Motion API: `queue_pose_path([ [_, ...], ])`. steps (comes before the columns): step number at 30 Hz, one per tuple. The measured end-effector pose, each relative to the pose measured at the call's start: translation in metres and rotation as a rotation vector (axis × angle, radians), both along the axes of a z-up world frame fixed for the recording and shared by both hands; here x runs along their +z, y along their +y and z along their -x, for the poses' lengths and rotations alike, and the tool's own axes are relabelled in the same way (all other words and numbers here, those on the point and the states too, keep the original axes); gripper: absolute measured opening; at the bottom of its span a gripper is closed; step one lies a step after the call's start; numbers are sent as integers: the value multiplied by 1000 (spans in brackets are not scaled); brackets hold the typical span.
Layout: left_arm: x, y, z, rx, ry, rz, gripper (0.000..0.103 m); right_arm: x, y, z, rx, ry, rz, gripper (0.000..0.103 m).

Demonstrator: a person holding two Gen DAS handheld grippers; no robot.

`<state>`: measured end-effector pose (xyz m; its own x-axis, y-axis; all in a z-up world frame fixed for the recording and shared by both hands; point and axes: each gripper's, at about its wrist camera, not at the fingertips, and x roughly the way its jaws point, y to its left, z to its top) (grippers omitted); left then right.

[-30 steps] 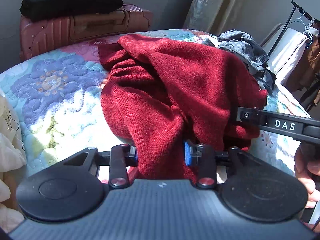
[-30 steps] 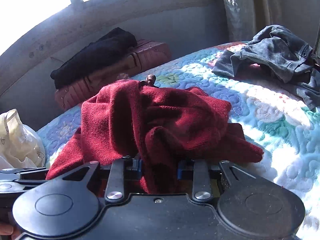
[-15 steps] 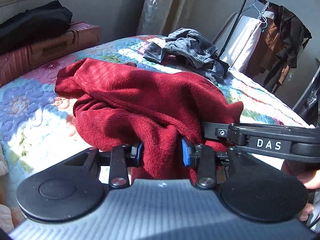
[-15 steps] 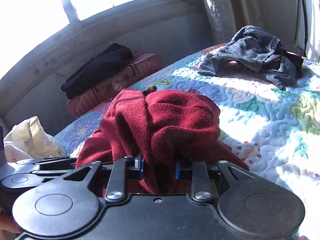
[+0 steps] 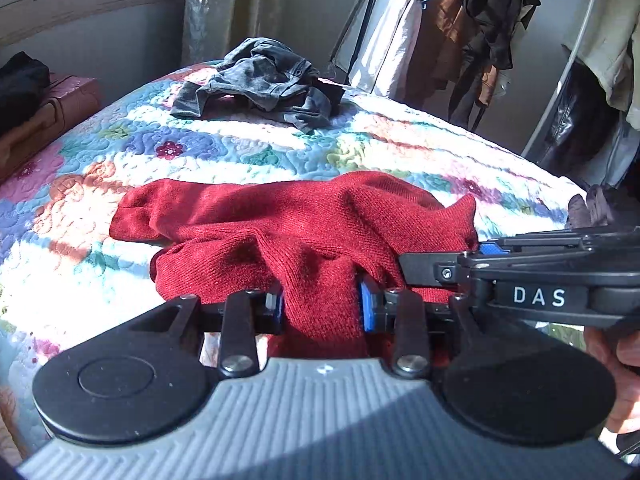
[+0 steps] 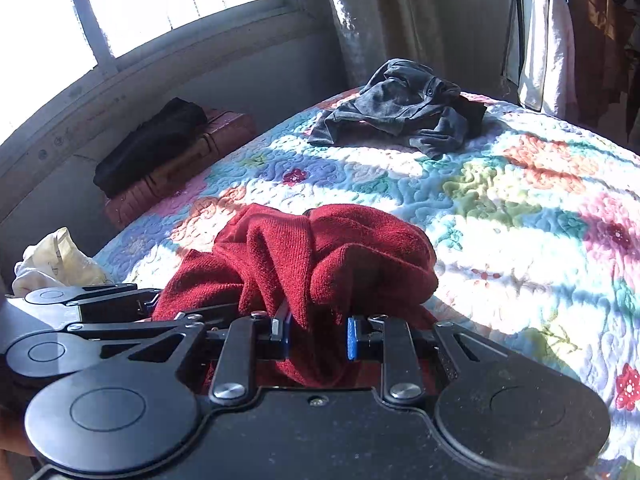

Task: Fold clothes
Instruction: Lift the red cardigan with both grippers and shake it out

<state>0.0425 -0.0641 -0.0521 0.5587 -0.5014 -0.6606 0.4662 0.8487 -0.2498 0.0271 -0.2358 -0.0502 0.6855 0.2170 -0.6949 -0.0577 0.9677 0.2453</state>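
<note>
A dark red knit sweater (image 5: 288, 232) lies bunched on the flowered quilt (image 5: 240, 152) of a bed. My left gripper (image 5: 322, 308) has a thick fold of it between its blue pads, and its jaws are closing on the knit. From the right, my right gripper (image 5: 480, 268) reaches in beside it and grips the same edge. The right wrist view shows the sweater (image 6: 328, 252) heaped in front of my right gripper (image 6: 318, 338), which is shut on a hanging fold. Beside it on the left is my left gripper (image 6: 100, 300).
A crumpled grey garment (image 5: 260, 80) lies at the far end of the bed. A pink suitcase (image 6: 180, 172) with black clothing on top stands by the wall under the window. A clothes rack (image 5: 480, 20) stands to the right, and a white bag (image 6: 52, 264) to the left.
Both grippers rose and drew the sweater toward the near side. It now trails lower and flatter across the quilt. Both views swung right, toward the grey garment and the rack.
</note>
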Motion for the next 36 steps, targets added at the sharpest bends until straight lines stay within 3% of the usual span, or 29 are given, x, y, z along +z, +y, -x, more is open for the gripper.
queue_pose_path([
  [7,8,-55,59,-216,19,58,31,18,-40,78,-132,3,74,28],
  [11,14,-76,96,-285,6,66,31,30,-52,117,-177,-16,124,28],
  [16,33,-80,111,-256,-34,87,32,44,-55,141,-183,-79,182,28],
  [20,57,-68,119,-201,-126,81,32,67,-53,150,-136,-167,151,28],
  [29,81,-75,116,-134,-158,79,32,90,-42,141,-74,-286,218,24],
  [33,85,-91,117,-169,-185,83,32,96,-52,150,-78,-350,236,22],
  [36,68,-123,115,-257,-125,57,34,87,-69,161,-121,-349,243,16],
])
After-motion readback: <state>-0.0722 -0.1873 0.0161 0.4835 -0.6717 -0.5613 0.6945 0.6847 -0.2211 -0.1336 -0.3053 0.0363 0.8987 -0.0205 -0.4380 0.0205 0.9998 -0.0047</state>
